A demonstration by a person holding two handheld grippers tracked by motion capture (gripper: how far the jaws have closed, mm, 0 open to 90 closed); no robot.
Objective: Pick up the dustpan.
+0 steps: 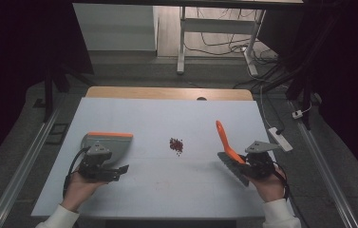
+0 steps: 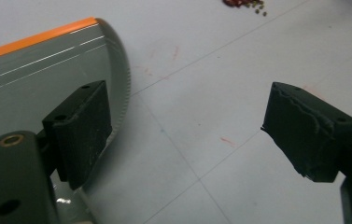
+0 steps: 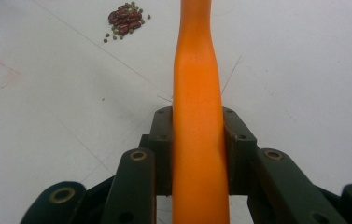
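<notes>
On the white table with beans mid-surface, I had my right gripper clamped on the orange brush handle at right, my left gripper gaping beside the near-left dustpan.

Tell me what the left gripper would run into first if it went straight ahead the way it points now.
Probably nothing soon. The left gripper, jaws open, looks along bare table; the grey dustpan lies beside its left jaw, off the line. Farther ahead sits the small pile of beans, perhaps slightly to one side; depth is hard to judge.
</notes>
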